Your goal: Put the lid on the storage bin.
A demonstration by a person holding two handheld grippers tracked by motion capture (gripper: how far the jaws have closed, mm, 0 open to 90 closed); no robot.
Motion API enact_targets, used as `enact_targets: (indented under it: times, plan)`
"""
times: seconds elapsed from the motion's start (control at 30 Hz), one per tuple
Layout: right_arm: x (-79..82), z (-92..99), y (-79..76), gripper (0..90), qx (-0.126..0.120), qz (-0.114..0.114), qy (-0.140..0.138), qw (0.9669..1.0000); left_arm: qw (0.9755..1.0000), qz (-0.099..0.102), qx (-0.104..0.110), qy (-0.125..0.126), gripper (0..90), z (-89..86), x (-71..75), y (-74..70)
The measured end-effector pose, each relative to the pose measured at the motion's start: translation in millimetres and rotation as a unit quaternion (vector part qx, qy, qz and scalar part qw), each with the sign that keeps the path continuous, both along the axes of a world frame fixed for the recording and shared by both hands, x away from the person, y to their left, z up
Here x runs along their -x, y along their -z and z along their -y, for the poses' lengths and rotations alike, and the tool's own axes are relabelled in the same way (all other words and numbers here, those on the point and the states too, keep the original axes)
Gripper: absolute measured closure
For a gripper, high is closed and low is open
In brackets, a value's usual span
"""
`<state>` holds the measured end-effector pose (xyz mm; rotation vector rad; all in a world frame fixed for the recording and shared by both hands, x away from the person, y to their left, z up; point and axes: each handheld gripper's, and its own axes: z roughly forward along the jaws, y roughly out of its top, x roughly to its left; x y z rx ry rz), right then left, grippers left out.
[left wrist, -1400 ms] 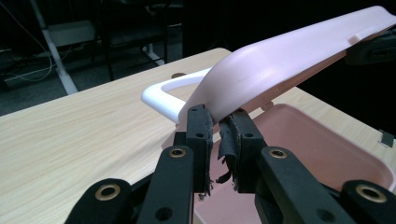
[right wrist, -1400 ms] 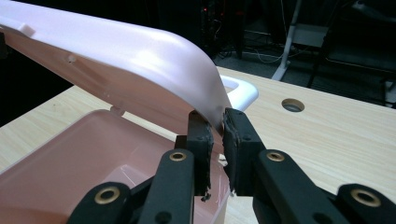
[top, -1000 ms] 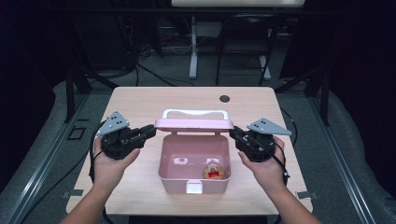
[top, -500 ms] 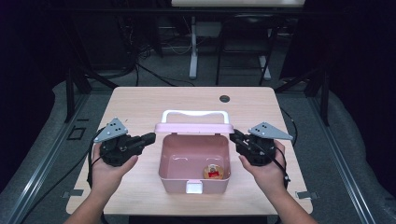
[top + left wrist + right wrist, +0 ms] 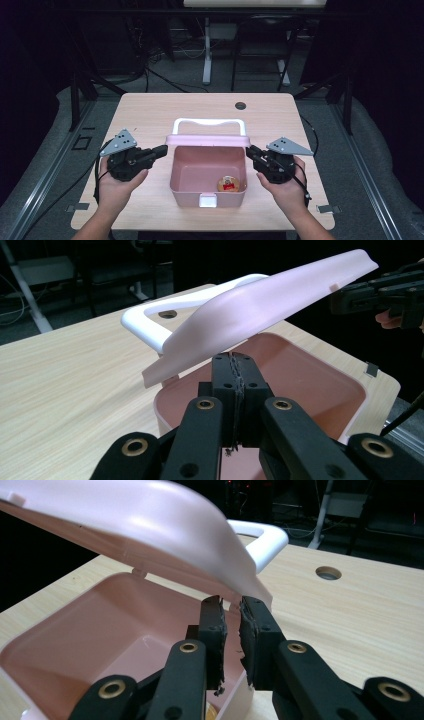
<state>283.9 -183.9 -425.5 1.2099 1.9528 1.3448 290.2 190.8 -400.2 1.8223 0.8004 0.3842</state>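
A pink box (image 5: 176,186) stands open on the table, its lid (image 5: 207,140) raised at a slant with a white handle (image 5: 210,122) behind it. Inside lies a small round item with a red label (image 5: 228,184). My right gripper (image 5: 248,149) is at the lid's right end, and its jaws (image 5: 231,602) pinch the lid's corner (image 5: 252,587) with only a thin gap. My left gripper (image 5: 164,149) sits at the box's left rim below the lid (image 5: 260,305). Its jaws (image 5: 235,362) have just been closing and now meet with nothing between them.
The wooden table (image 5: 145,112) has a round cable hole (image 5: 240,105) behind the box. A white latch (image 5: 208,201) sits on the box's front wall. Dark floor, cables and stand legs surround the table.
My left gripper has come off the lid's left end, drawn slightly back toward the person, and its jaws have closed. The lid now shows as a thinner band with more handle visible.
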Motion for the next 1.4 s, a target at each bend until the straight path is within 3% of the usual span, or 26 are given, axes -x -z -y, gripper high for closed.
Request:
enact_targets:
  times: [0.23, 0.6, 1.1, 1.4]
  plan:
    - [3.7, 2.4, 8.8, 78.6, 0.008, -0.005, 0.002, 1.0, 1.0, -0.001, 0.004, 0.004, 89.3, 1.8, 2.9, 3.3]
    - [4.1, 18.9, 21.0, 74.4, -0.01, -0.015, 0.023, 0.9996, 0.9999, -0.002, 0.008, 0.01, 89.5, 4.6, 9.3, 14.7]
    - [-5.6, 33.0, 41.3, 48.3, 0.005, -0.014, 0.044, 0.9989, 0.9998, -0.008, 0.01, 0.013, 89.4, 4.1, 14.5, 24.6]
    - [-9.1, 40.3, 59.1, 41.9, 0.001, -0.016, 0.056, 0.9983, 0.9997, -0.013, 0.008, 0.017, 89.4, 3.7, 17.4, 30.9]
